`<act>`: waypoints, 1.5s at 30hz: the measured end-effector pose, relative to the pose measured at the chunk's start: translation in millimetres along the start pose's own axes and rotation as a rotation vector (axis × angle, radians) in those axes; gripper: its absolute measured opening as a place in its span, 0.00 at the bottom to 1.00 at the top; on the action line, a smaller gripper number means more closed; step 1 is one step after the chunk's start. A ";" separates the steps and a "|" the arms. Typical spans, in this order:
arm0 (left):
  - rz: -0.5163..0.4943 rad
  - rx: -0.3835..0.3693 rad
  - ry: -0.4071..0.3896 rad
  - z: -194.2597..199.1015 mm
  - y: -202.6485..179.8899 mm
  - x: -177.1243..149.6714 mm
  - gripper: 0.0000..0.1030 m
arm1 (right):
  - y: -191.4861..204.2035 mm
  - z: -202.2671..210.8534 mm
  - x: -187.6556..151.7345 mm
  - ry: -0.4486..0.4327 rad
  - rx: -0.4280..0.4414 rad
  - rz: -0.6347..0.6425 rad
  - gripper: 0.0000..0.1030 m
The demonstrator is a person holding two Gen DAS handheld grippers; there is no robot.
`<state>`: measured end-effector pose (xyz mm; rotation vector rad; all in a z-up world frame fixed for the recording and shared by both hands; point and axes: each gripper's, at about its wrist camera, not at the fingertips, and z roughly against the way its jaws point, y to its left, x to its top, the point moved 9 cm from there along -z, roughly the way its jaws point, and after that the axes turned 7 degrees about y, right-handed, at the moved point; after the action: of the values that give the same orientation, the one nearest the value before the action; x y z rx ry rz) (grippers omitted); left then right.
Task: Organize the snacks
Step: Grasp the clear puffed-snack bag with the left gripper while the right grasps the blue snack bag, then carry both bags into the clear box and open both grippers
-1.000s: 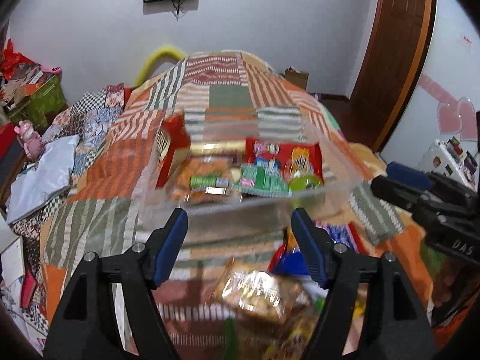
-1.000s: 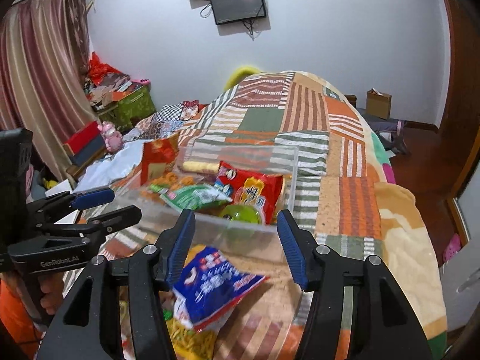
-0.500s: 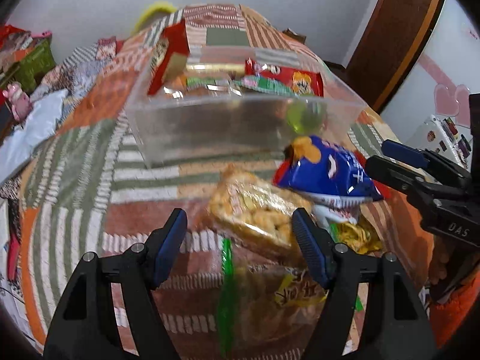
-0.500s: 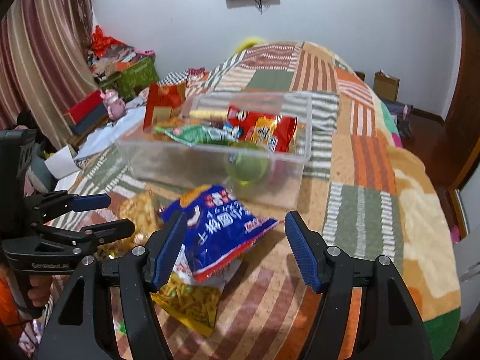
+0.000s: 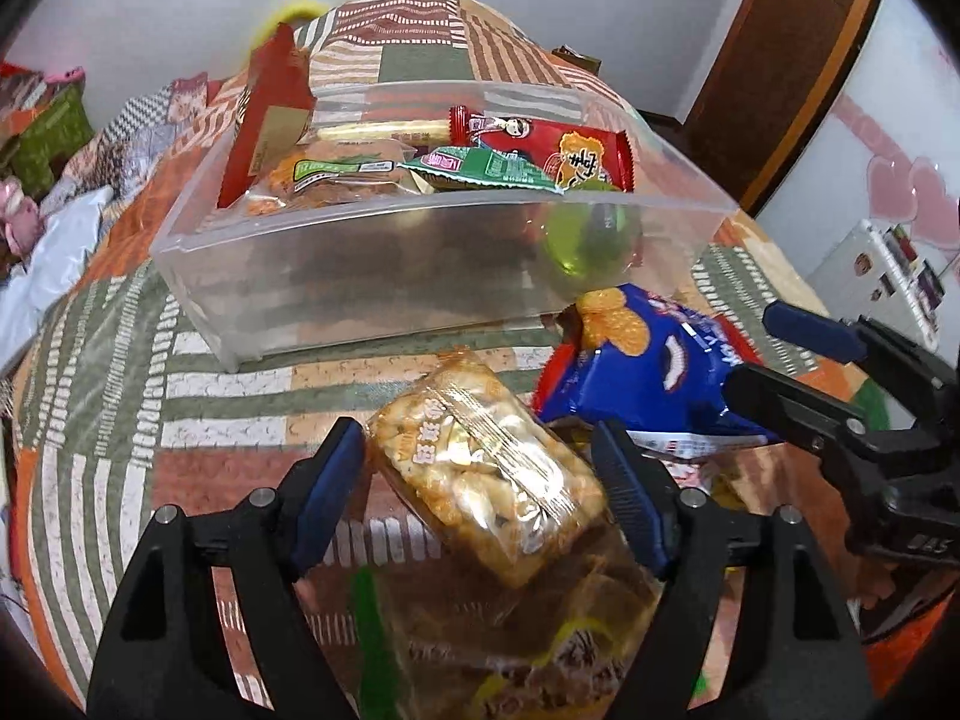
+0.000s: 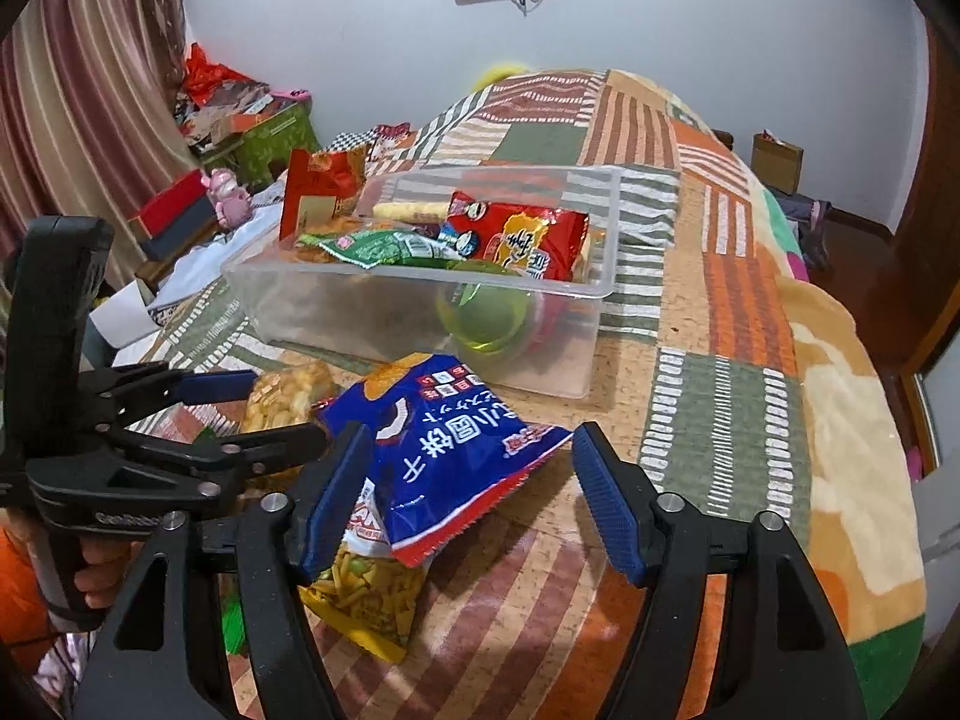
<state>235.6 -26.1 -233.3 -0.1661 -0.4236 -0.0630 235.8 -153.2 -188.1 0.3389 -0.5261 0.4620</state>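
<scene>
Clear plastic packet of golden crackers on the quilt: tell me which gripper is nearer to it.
Left. The left gripper is open with the clear plastic packet of golden crackers between its fingers. The right gripper straddles the blue snack bag beside it.

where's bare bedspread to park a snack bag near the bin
Bare bedspread lies right of the clear bin, and a strip runs before its left half. The bin's back is packed. Between the grippers it is crowded: blue bag, clear cracker pack.
</scene>
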 end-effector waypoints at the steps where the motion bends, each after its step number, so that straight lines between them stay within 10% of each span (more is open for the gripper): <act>1: -0.009 0.001 -0.004 -0.6 -0.3 -0.7 0.75 | 0.7 -2.3 0.3 0.005 0.004 0.003 0.71; 17: 0.056 -0.023 -0.017 9.0 45.1 -5.4 0.69 | 17.4 -47.0 14.4 0.127 0.029 0.147 1.00; 35: 0.037 0.007 -0.031 -0.5 36.8 -11.8 0.66 | 21.1 -58.6 7.3 0.161 0.061 0.108 0.99; 45: 0.056 0.012 -0.063 16.0 42.0 -18.4 0.56 | 21.1 -46.6 7.6 0.114 0.041 0.114 0.71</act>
<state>216.4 18.5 -232.7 -0.1683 -0.4817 -0.0003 249.7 -113.3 -217.8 0.3213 -0.4269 0.5993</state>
